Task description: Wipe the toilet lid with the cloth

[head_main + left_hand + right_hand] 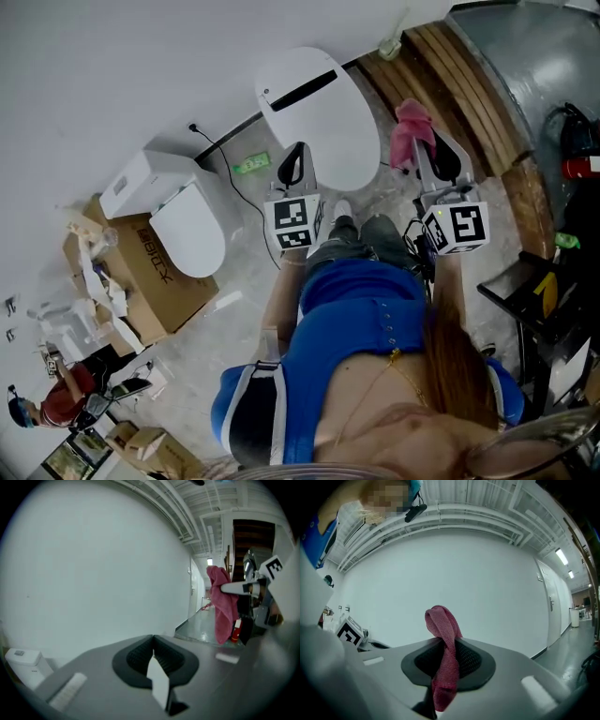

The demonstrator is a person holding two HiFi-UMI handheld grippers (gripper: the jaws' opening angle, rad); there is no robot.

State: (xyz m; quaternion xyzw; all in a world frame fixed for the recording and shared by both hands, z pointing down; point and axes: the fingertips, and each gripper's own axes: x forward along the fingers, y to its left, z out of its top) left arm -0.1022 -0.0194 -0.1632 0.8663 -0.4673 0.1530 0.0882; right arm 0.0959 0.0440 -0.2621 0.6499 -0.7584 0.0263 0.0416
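Grips a pink cloth [440, 625] between the fingers of the right gripper [443, 656], with a folded loop poking up above them and the rest trailing down. Holds the left gripper [152, 656] with its fingers pressed together on nothing. From the head view, places the left gripper over the near edge of the closed white toilet lid [319, 112], and the cloth off the lid's right side, near wooden boards [469, 84]. Further left, a second toilet [183, 225] beside a cardboard box [159, 281].
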